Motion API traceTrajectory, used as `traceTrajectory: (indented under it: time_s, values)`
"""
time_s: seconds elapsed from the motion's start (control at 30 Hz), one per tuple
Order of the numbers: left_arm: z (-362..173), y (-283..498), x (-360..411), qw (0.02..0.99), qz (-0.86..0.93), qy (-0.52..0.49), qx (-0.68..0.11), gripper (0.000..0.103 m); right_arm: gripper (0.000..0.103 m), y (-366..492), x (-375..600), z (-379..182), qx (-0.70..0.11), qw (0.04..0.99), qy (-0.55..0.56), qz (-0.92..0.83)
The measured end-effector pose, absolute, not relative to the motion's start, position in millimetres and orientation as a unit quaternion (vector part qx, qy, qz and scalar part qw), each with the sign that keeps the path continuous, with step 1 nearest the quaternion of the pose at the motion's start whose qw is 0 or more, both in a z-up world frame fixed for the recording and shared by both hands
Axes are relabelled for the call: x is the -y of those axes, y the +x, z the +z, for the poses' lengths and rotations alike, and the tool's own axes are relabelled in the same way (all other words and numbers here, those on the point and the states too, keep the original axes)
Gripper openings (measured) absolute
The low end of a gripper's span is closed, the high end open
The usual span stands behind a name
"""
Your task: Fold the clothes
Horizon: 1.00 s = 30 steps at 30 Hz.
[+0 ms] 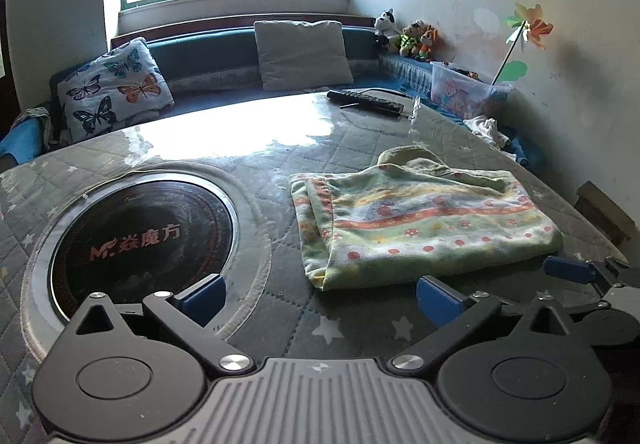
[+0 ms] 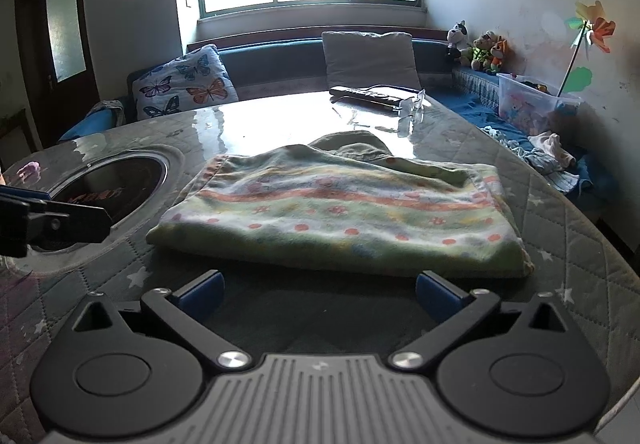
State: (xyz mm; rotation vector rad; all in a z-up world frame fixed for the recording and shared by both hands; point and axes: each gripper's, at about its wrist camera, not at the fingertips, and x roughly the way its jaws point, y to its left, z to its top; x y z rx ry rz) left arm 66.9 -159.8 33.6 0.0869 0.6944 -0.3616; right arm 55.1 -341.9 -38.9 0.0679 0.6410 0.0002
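Both grippers released, nothing between the jaws on either side. My left gripper stands wide open over bare table cover; my right gripper is just as wide, its blue pads short of the cloth's near edge, not touching.

The garment lies on the table as a compact folded rectangle, green with orange stripes and dots. In the right wrist view it sits at 12 o'clock from the jaws, just beyond them. In the left wrist view it's at about 1 o'clock, with the right gripper's blue finger showing near its near-right corner.

Status, my read: fold on this piece looks done or nearly done. Layers are stacked; the doubled edge shows on the left side in the left wrist view. An olive-coloured bit, collar or hood, can't tell which, pokes out at the far edge and isn't tucked flat. Could tidy that; otherwise it's finished.

What's left: a heap of loose cloth on the bench at 2 o'clock, off the table. Whether that's part of the job I can't tell.

Other stuff: built-in hotplate at 11 o'clock from the left gripper, clear of the garment. Remote at the far table edge, well apart.
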Motion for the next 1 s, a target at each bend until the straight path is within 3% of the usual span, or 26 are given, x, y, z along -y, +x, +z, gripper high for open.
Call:
traceTrajectory:
  time_s: [1.0]
  values:
    - [39.5,31.0,152.6,0.928,-0.140,0.051,-0.342,0.103,0.103,27.7,319.1,-26.6,-0.314,0.949,0.028,-0.016]
